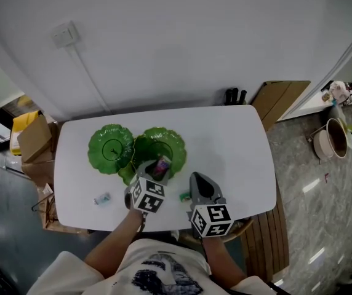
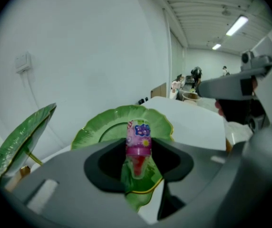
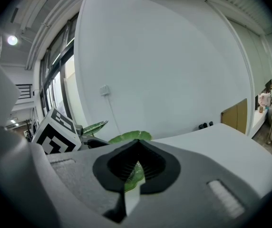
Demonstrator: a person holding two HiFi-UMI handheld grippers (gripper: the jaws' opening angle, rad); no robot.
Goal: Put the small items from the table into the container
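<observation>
A green leaf-shaped container (image 1: 164,145) with a second leaf dish (image 1: 110,147) joined to it stands on the white table (image 1: 237,146). My left gripper (image 1: 154,171) is shut on a small pink bottle (image 1: 162,165) and holds it over the right leaf dish. In the left gripper view the pink bottle (image 2: 138,141) stands upright between the jaws, with the container (image 2: 108,127) behind it. My right gripper (image 1: 198,180) hovers near the table's front edge, jaws together with nothing in them (image 3: 136,167). A small green item (image 1: 184,196) lies beside it. A small pale item (image 1: 102,198) lies at the front left.
Cardboard boxes (image 1: 34,139) sit on the floor left of the table. Brown boards (image 1: 280,100) lean at the back right, with a pot (image 1: 333,141) beyond them. A wooden seat (image 1: 265,229) stands by the table's front right corner. The wall runs close behind the table.
</observation>
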